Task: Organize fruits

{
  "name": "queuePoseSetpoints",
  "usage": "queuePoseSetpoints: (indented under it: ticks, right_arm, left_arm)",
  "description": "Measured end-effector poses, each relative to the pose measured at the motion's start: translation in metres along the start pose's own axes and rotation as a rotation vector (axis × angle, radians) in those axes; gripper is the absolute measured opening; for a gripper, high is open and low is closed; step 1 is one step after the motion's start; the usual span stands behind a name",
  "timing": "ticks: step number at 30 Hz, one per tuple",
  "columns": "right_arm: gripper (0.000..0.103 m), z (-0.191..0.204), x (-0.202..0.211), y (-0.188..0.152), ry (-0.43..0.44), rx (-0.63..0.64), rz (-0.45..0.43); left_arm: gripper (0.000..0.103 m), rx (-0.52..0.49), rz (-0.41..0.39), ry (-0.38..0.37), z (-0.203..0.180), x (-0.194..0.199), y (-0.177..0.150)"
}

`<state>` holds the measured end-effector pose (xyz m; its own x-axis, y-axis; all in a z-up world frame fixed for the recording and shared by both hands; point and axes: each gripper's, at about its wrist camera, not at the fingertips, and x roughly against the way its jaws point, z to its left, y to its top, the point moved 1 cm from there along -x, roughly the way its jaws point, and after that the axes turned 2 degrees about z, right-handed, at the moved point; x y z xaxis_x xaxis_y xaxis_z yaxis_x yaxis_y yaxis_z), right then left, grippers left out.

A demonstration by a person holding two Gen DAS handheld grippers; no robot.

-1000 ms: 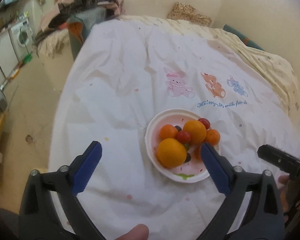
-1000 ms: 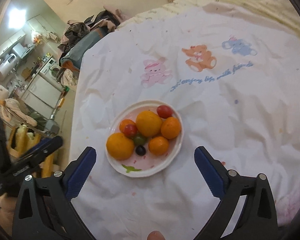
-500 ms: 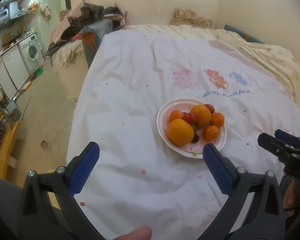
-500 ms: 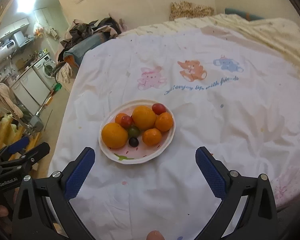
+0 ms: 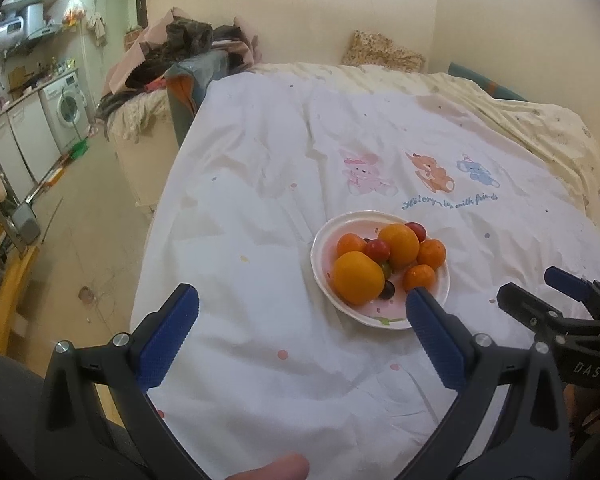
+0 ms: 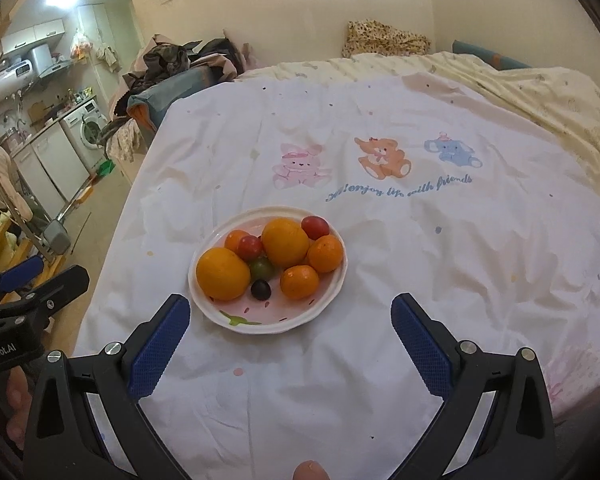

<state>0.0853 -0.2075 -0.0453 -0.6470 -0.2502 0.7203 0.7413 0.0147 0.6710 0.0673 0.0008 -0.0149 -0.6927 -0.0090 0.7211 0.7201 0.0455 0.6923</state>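
A white and pink plate (image 6: 324,300) sits on the white bedsheet and holds two large oranges (image 6: 223,273), several small tangerines (image 6: 299,281), red cherry tomatoes (image 6: 315,227), a green one (image 6: 262,267) and a dark grape (image 6: 261,289). The plate also shows in the left wrist view (image 5: 322,240), with an orange (image 5: 358,277). My left gripper (image 5: 300,316) is open and empty, near of the plate and left of it. My right gripper (image 6: 290,318) is open and empty, just near of the plate. Each gripper shows at the other view's edge.
The white sheet (image 6: 420,240) with cartoon animals covers a bed. A cream blanket (image 6: 540,92) and a patterned pillow (image 6: 384,38) lie at the far side. The bed's left edge drops to the floor (image 5: 80,216), with a clothes pile (image 5: 188,52) and a washing machine (image 5: 66,108) beyond.
Both grippers have pulled back and tilted up from the plate, so it looks farther and more of the room shows. Both stay open and empty. The fruit has not moved.
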Motion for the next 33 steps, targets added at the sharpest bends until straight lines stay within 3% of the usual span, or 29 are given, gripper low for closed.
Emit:
queuePoseSetpoints:
  ticks: [33]
  right_arm:
    - [0.103,-0.0020,0.0067,0.0034,-0.017,-0.031,-0.025]
  left_arm:
    - [0.102,-0.001,0.024,-0.003,-0.0021,-0.0033,-0.0041]
